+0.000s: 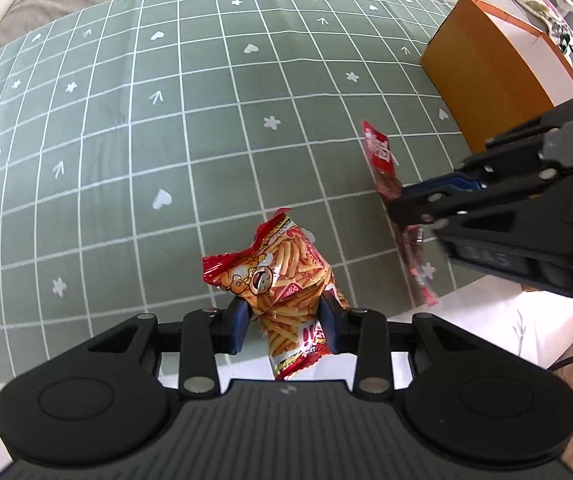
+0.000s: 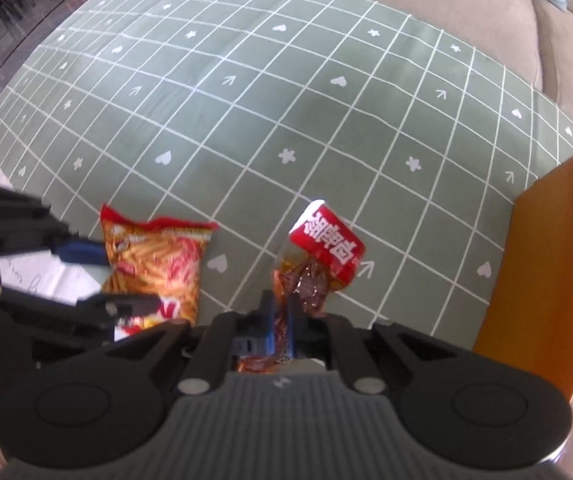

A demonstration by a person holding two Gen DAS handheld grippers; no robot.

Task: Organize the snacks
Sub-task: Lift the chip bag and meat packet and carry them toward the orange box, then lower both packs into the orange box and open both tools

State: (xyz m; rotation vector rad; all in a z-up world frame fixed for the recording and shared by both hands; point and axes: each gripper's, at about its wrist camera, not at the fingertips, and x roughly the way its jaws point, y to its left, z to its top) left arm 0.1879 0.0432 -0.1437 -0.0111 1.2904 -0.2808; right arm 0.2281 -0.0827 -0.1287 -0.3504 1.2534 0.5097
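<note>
My left gripper (image 1: 284,320) is shut on a red and orange bag of stick snacks (image 1: 286,276), held above the near edge of the green checked cloth (image 1: 146,120). The bag also shows in the right wrist view (image 2: 158,264), with the left gripper (image 2: 98,276) around it. My right gripper (image 2: 282,320) is shut on a narrow red packet of dark snack (image 2: 318,264), white characters on its top. In the left wrist view the packet (image 1: 382,156) hangs from the right gripper (image 1: 410,210).
An orange open box (image 1: 494,72) stands at the right on the cloth; it also shows in the right wrist view (image 2: 546,264). A beige sofa (image 2: 486,8) lies behind the cloth. White paper (image 2: 34,276) lies at the near left.
</note>
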